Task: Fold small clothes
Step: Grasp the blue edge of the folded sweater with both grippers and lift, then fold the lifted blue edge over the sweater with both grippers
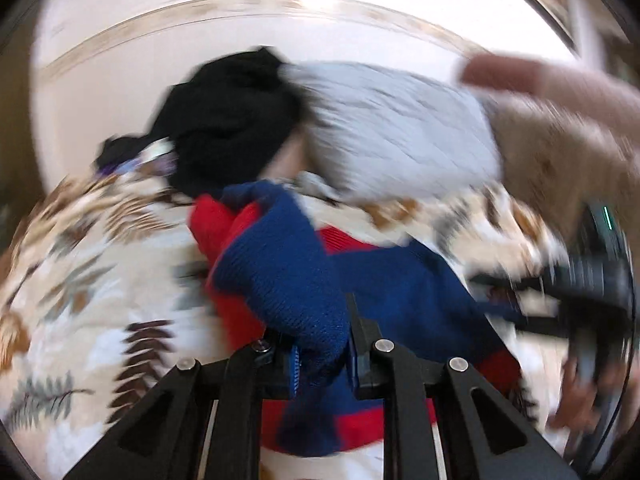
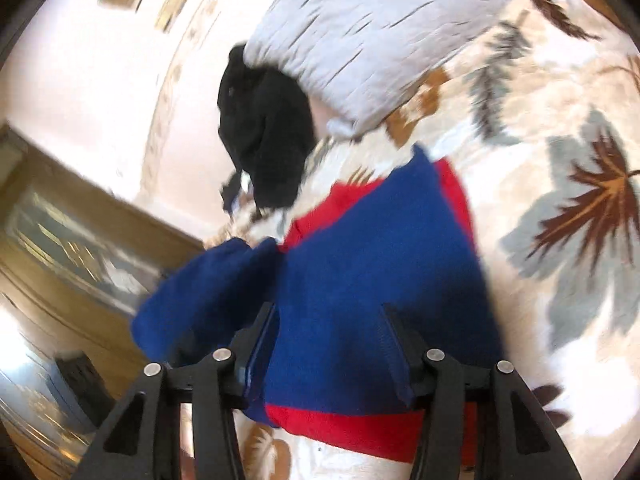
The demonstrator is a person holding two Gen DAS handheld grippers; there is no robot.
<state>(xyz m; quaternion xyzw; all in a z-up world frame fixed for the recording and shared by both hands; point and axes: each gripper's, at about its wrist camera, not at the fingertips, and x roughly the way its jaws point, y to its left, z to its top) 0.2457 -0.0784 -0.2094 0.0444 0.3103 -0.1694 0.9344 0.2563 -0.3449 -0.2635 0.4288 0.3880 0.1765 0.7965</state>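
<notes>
**A:** Your left gripper (image 1: 320, 360) has its fingers pinching a bunched fold of the blue and red knit garment (image 1: 288, 264), drawn close together with the knit squeezed between the pads. That fold rises straight off the fingertips, and the rest of the garment trails away towards the right side of the bed.

**B:** And the right?

**A:** Your right gripper (image 2: 332, 348) has its fingers about half spread, with a broad flap of the same garment (image 2: 360, 272) lying between them. I judge they are closed on a thick layer of it, since the cloth fills the gap from pad to pad, but the blur leaves some doubt.

**B:** Where does the garment sit?

**A:** On the leaf-patterned bedspread (image 2: 560, 208), in its middle, near you. Beyond it, towards the head of the bed, lie a black garment (image 1: 232, 120) and a grey-lilac pillow (image 1: 400, 128), just touching each other and apart from the knit.

**B:** What does the coming move turn on?

**A:** The long axis of the knit runs between your two hands, so each holds one end. From the left wrist view your right gripper (image 1: 592, 280) sits at the far right, beyond the blue cloth. I would say you need to draw the hands apart along that axis to pull the piece flat before any fold.
</notes>
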